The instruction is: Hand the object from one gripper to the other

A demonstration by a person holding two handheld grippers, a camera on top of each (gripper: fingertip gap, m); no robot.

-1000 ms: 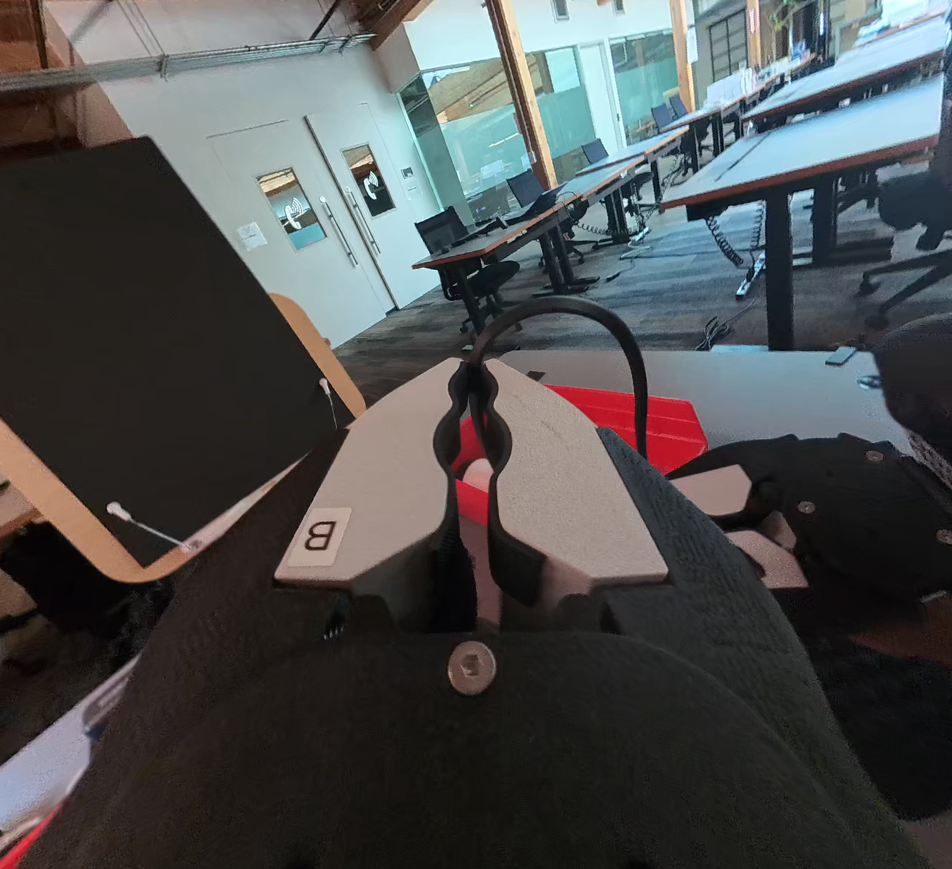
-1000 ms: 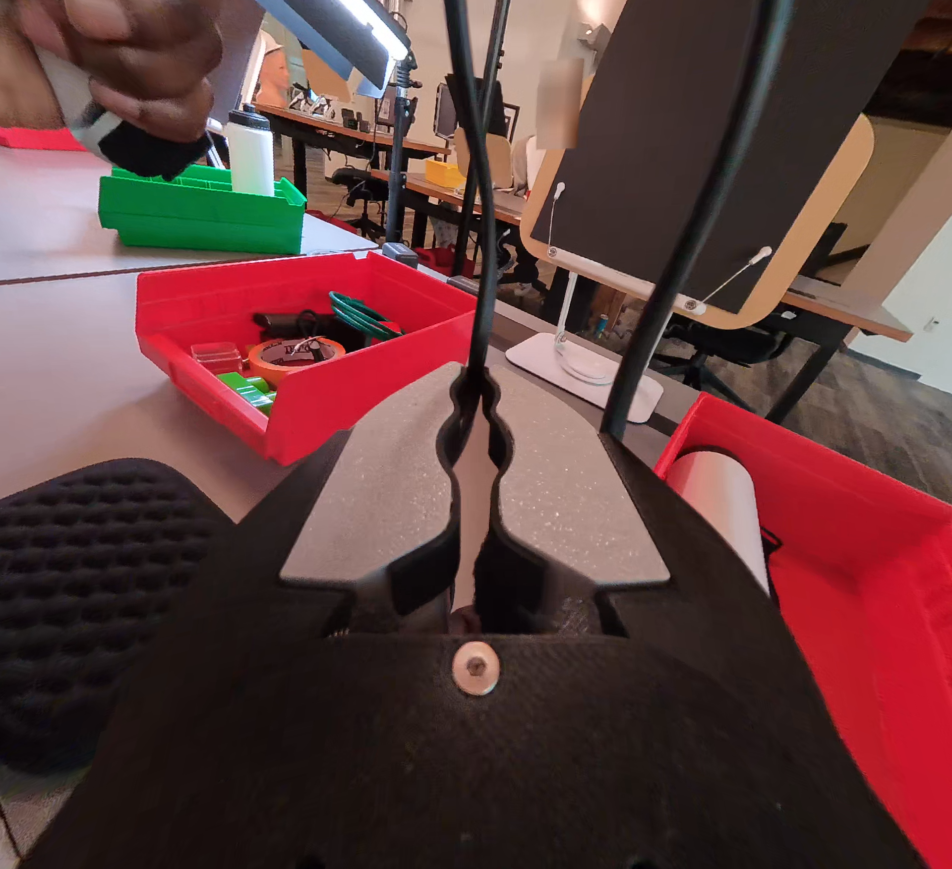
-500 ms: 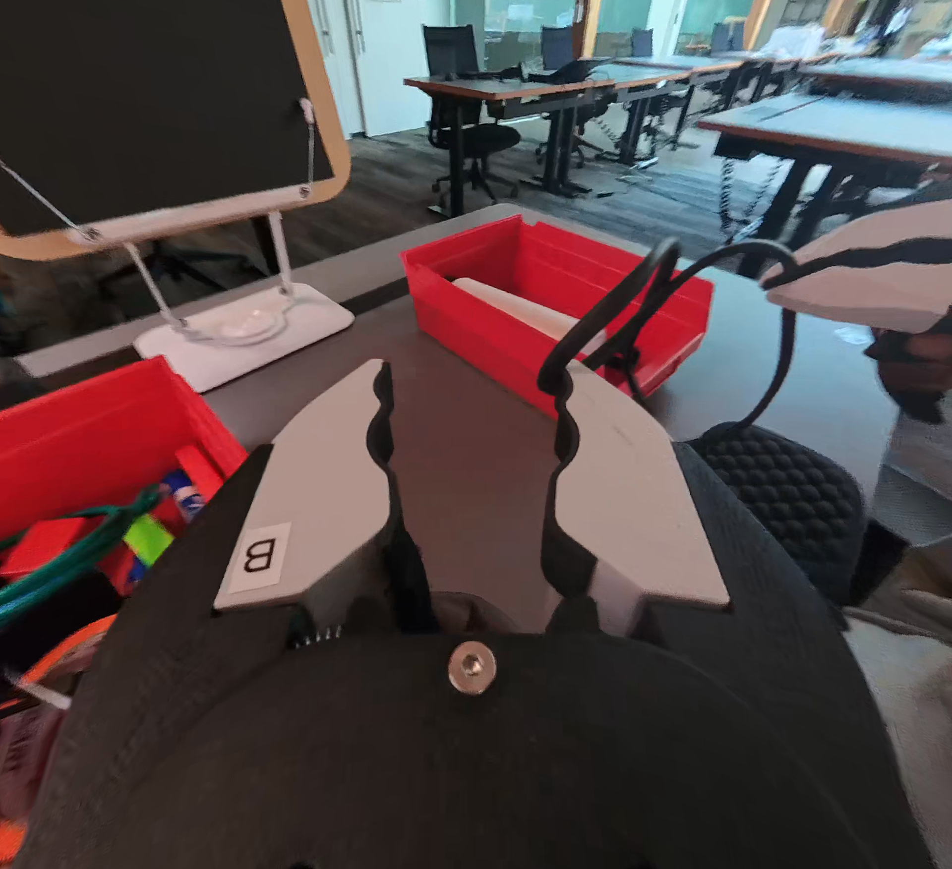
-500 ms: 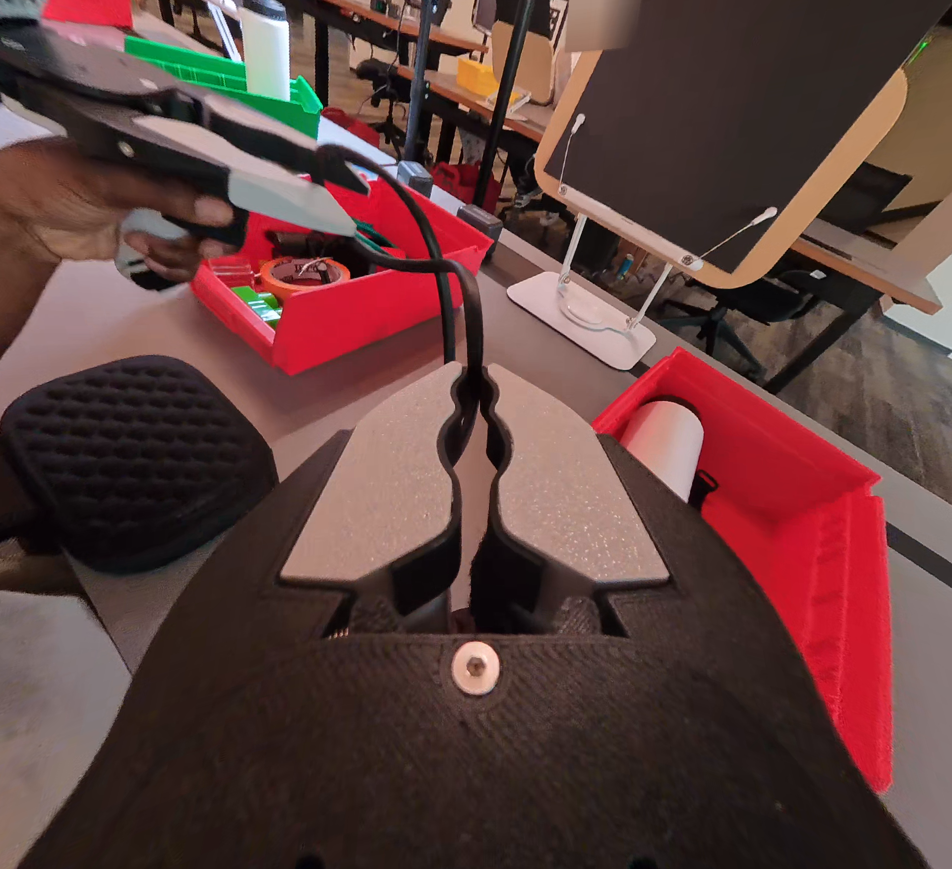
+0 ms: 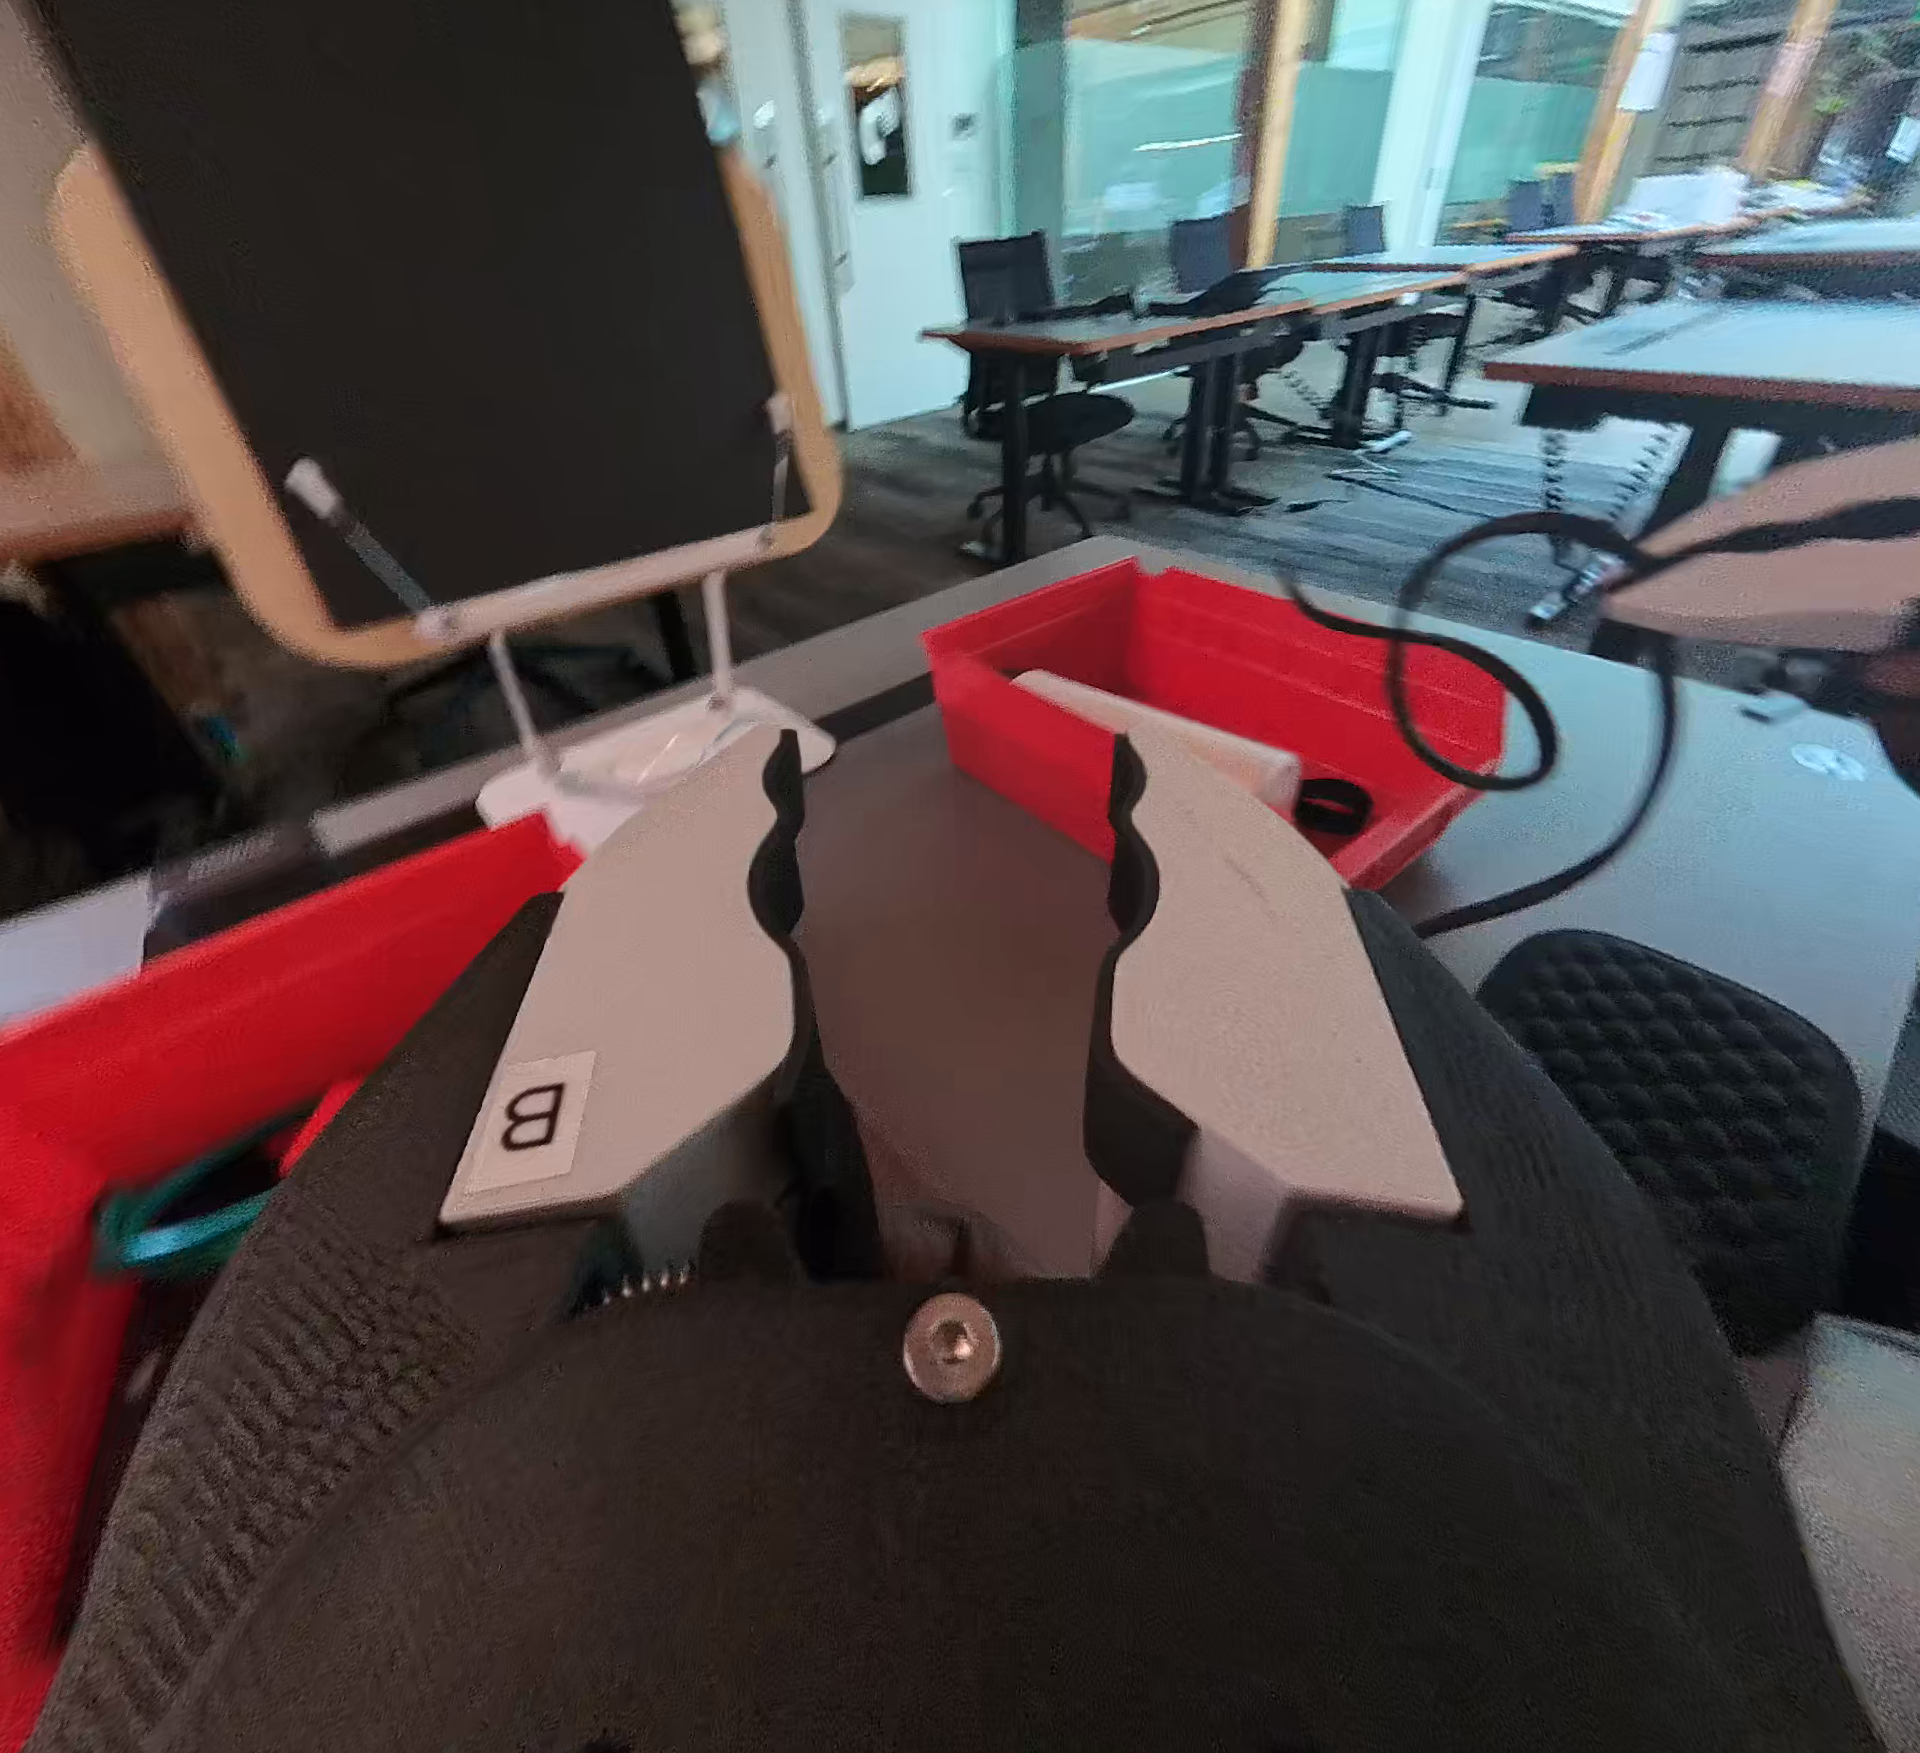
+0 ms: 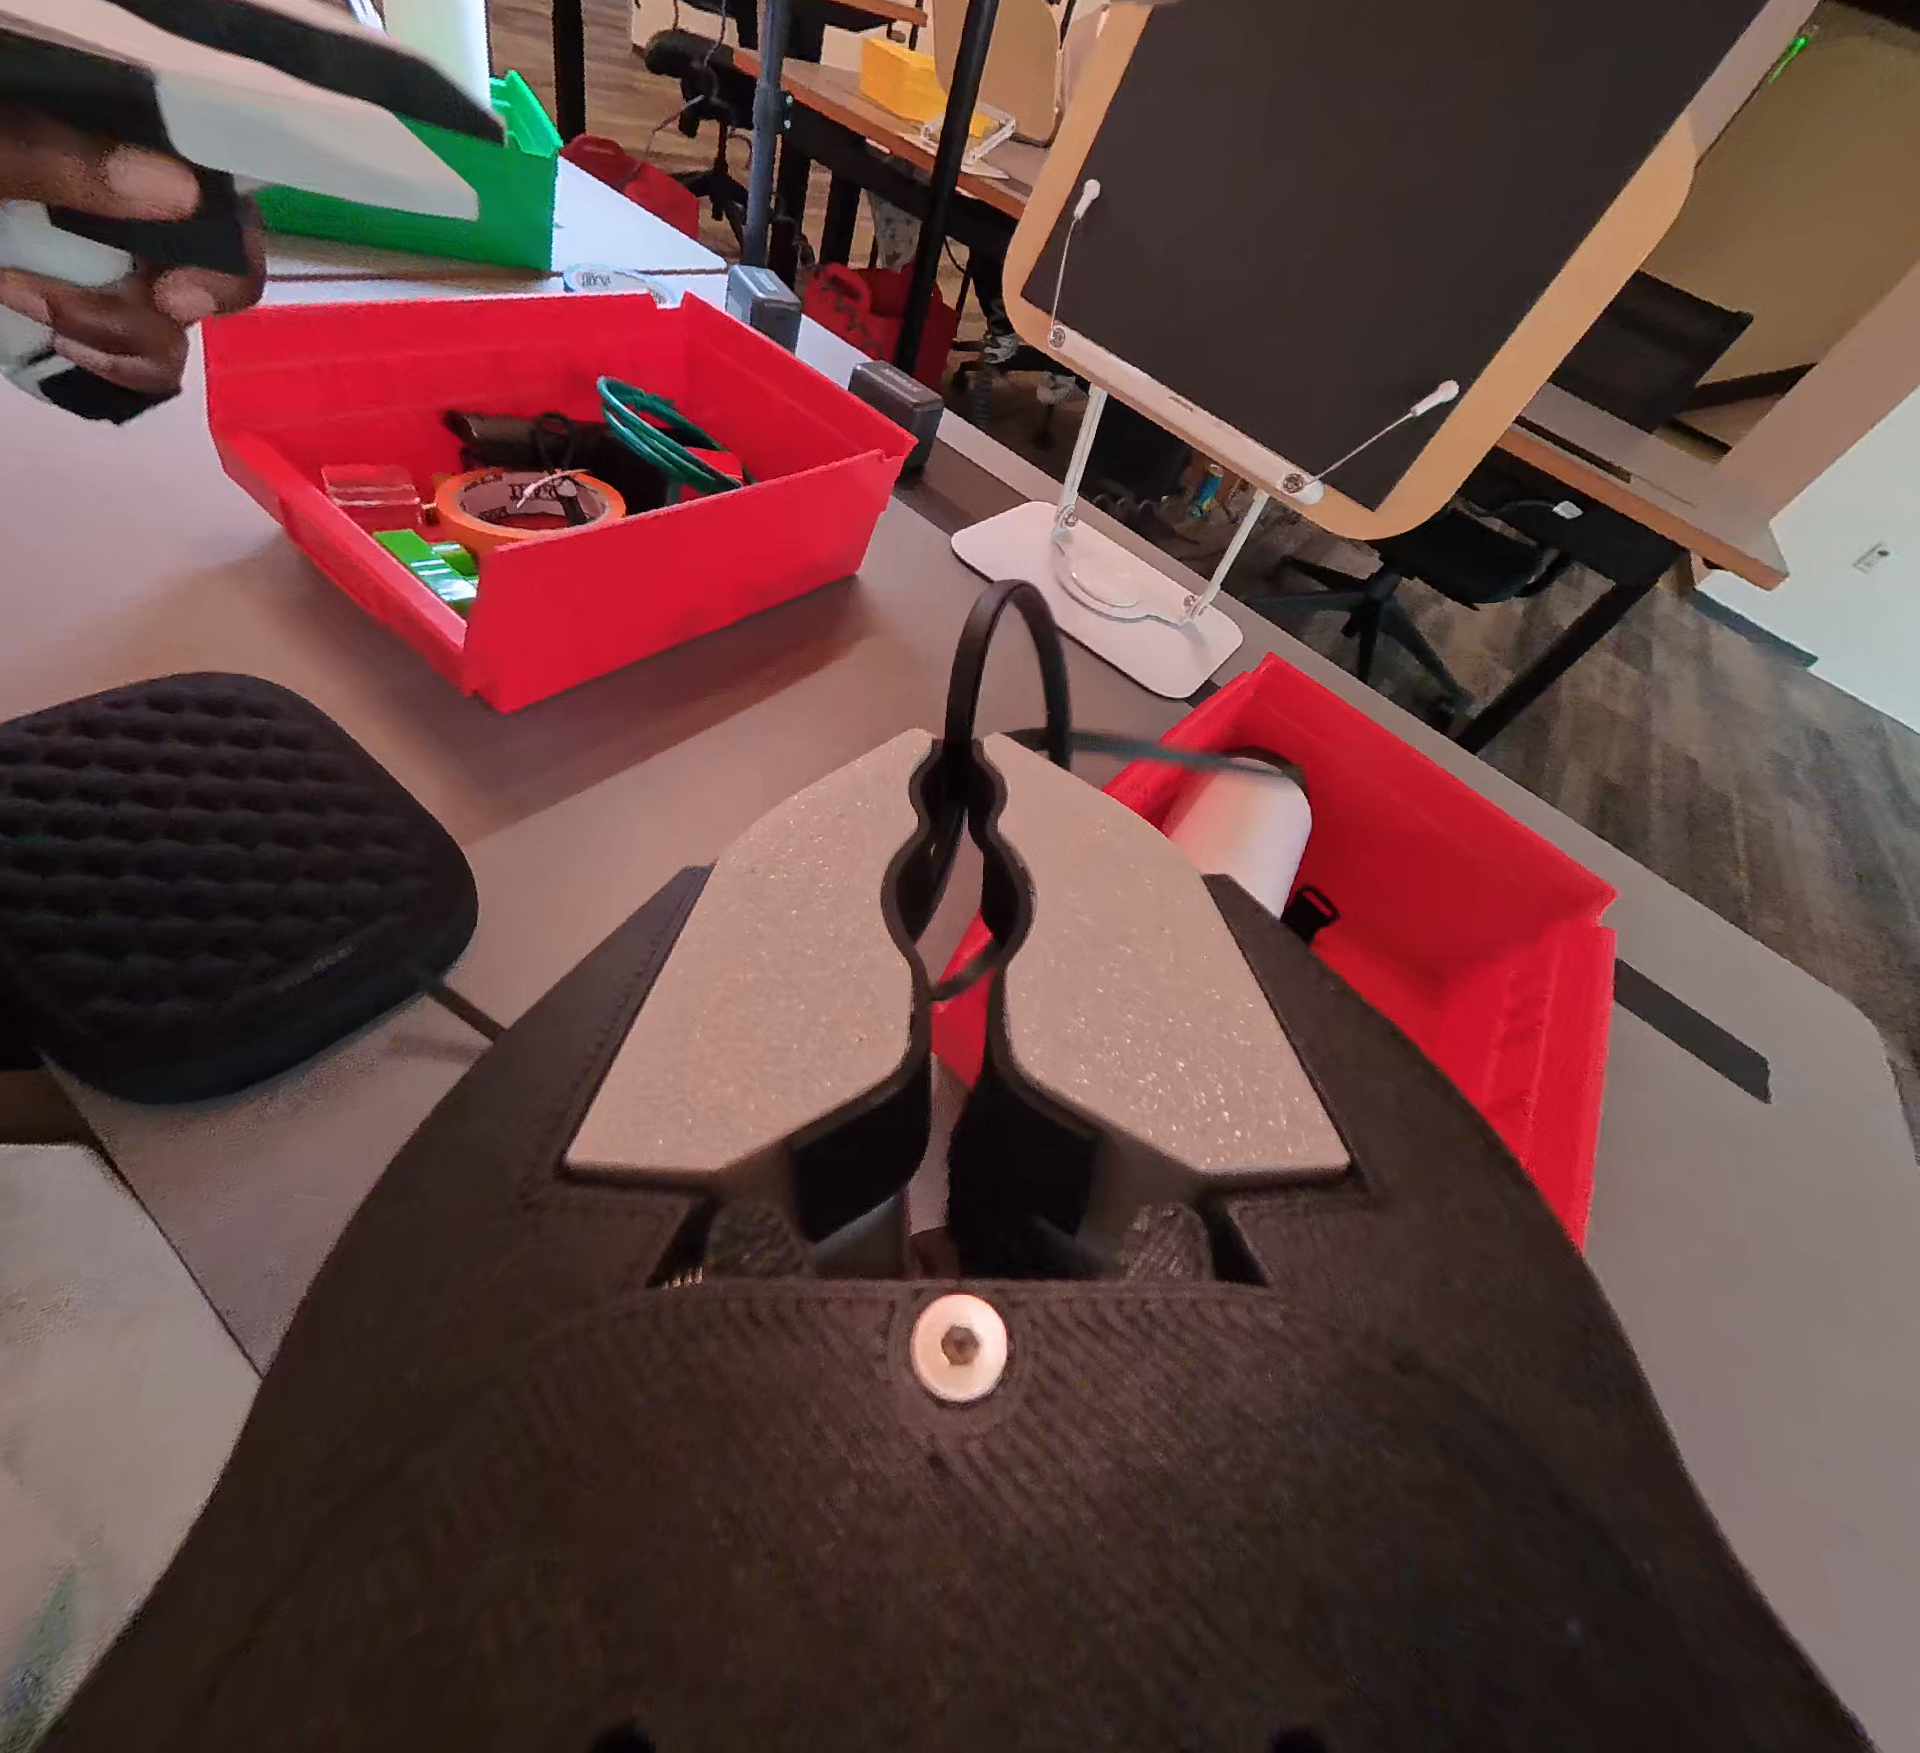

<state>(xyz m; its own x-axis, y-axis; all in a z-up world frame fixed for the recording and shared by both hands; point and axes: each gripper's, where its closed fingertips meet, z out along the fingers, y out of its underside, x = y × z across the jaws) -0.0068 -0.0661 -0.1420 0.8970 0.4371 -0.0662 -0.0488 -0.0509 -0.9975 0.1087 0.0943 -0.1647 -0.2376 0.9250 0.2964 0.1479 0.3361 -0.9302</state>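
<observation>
Right wrist view, right gripper [image 6: 961,753] clamping black cable [image 6: 1006,654], cable's end hidden, left gripper [image 5: 951,773] agape, empty.

Left gripper [image 5: 951,856]: two grey fingers [image 5: 665,955] with black wavy pads, spread wide, nothing between them; one finger bears a white sticker [image 5: 530,1121]
Grey table [image 5: 1704,830]: bare surface showing through the gap
Red bin [image 5: 1226,664], ahead and right: white roll [image 5: 1164,737] and small black ring [image 5: 1332,805] inside
Second red bin [image 5: 208,1007], lower left: green cord [image 5: 177,1215] inside
Black cable [image 5: 1475,664]: looped above the table, held at far right by the right gripper [image 5: 1766,560], blurred
Black padded case [image 5: 1683,1101], right, on the table
Black panel with tan border [image 5: 416,249] on a white stand [image 5: 644,758], upper left
</observation>
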